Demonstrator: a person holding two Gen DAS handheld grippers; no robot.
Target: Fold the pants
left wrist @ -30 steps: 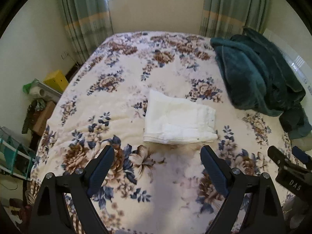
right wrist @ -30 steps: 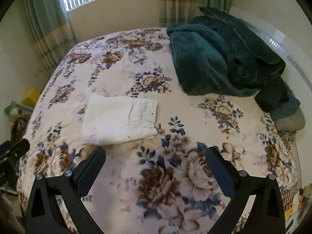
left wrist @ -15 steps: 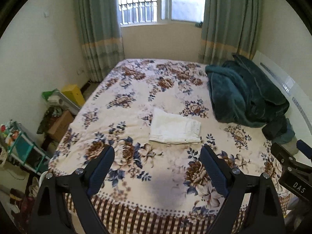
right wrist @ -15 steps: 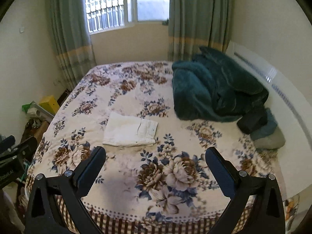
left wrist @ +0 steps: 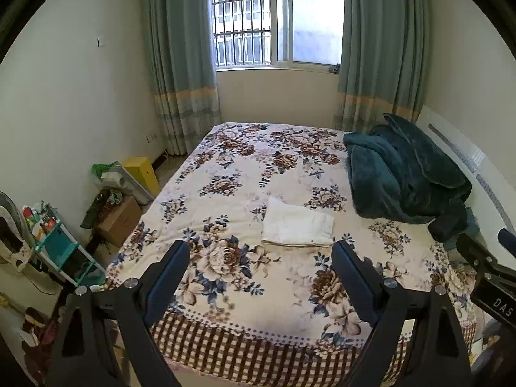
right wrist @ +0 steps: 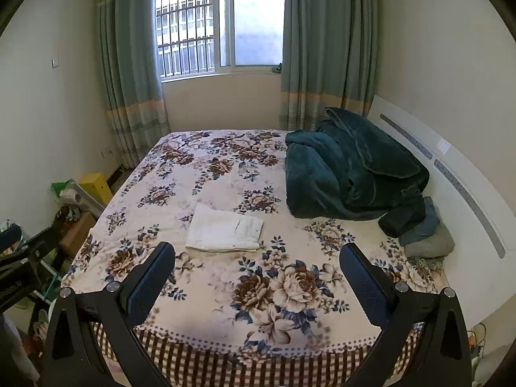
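White pants [left wrist: 297,227] were laid folded mid-bed [left wrist: 225,293], at twelve o'clock of both grippers, so folding looked done. Left gripper [left wrist: 260,259] and right gripper [right wrist: 257,259] were held released and empty, well apart from them.

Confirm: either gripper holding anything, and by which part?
Nothing held. Left gripper and right gripper are both open and empty; the folded white pants lie free on the bed.
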